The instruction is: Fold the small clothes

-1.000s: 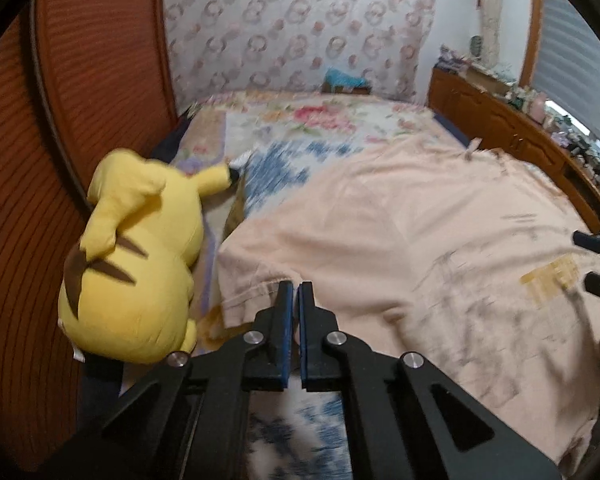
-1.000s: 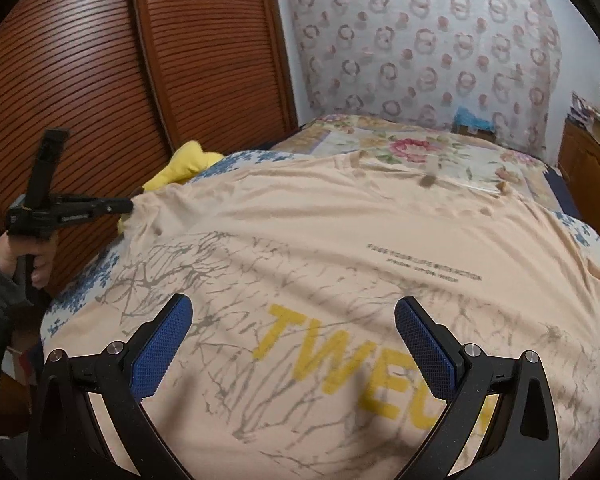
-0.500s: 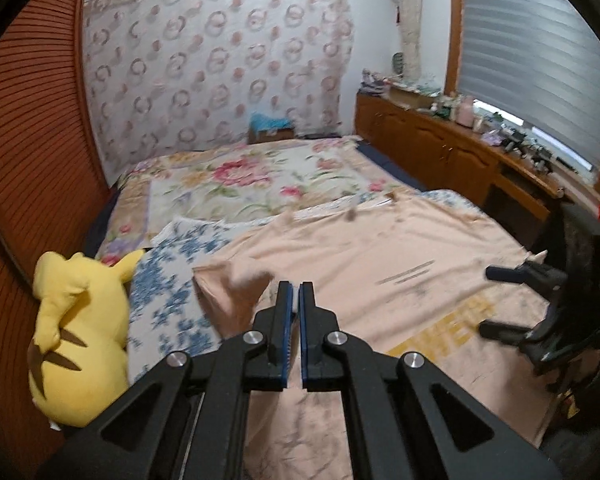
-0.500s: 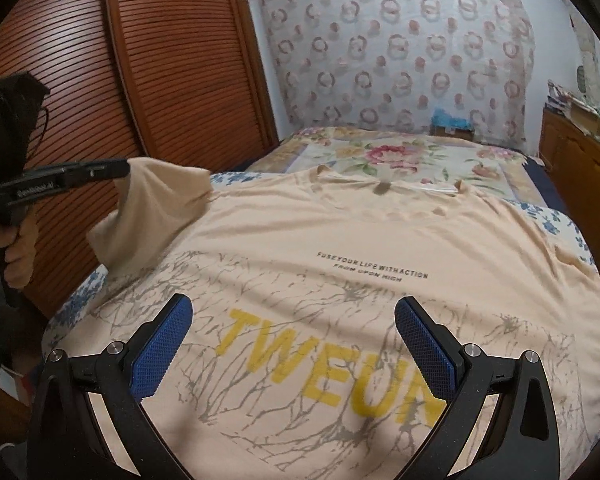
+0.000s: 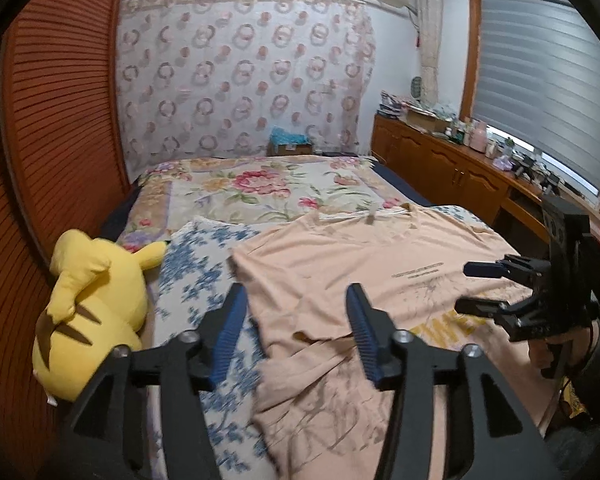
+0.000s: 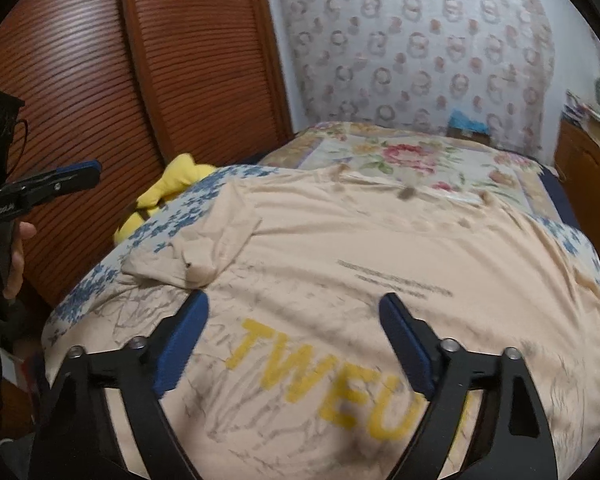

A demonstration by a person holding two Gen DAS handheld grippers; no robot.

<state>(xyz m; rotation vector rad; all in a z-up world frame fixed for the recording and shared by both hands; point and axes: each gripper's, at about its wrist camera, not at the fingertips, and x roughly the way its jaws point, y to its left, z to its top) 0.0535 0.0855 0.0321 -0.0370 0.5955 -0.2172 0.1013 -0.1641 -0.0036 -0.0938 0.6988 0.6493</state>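
We see a peach T-shirt (image 6: 380, 248) spread face up on the bed (image 5: 260, 188), just beside the yellow plush toy (image 5: 96, 304) that lies at the bed's edge by the wooden wardrobe doors (image 6: 100, 80). Its chest carries two small lines of dark print, big yellow letters reading "TWEU", and a grey cracked pattern lower down. The sleeve (image 6: 204, 248) on the plush toy's side is folded inward and lies crumpled on the shirt's front. The collar points away from the plush toy's end of the bed, towards the floral quilt (image 6: 400, 156).

Our left tongs (image 5: 296, 308) are opening above the folded sleeve and hold nothing. Our right tongs (image 6: 294, 320) are closing, still wide apart over the yellow letters, with no cloth between them.
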